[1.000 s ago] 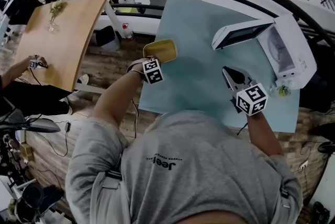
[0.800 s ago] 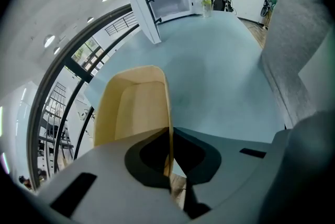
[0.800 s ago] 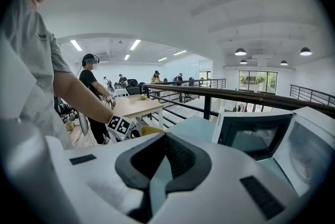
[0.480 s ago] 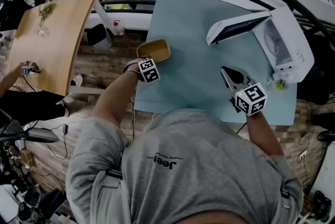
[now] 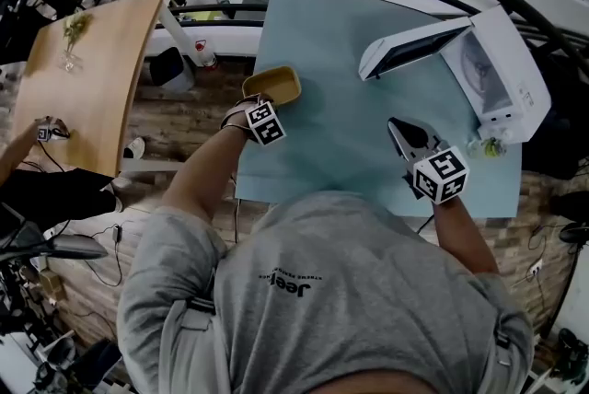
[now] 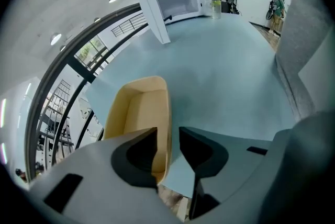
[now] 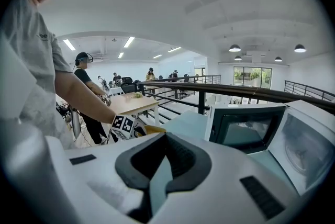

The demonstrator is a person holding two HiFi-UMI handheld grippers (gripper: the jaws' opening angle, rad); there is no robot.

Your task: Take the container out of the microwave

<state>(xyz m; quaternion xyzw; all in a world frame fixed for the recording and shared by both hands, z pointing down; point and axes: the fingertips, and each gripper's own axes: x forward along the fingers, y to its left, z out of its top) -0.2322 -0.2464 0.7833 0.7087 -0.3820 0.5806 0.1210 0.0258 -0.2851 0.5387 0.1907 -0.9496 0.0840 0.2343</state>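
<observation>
Yellow and smooth-walled, the rectangular container [image 6: 137,109] sits out of the microwave [image 5: 502,75] on the pale blue table [image 5: 322,33], close to its left edge. My left gripper [image 6: 168,134], pointing steeply down, straddles the container's wall at its near end, with one dark jaw inside the tub and one outside. Those jaws have just been opening and now stand narrowly apart, a gap showing between pad and wall. My right gripper [image 7: 159,165] hovers well apart over the table's right side, its jaws pressed together on nothing. Beyond it the boxy white microwave stands with its dark-windowed door [image 5: 411,52] swung wide. Black-and-white square markers cover the cube on each gripper. On the person's grey shirt [image 5: 322,318] the one legible word reads "Jeep", upside down from the head view.
</observation>
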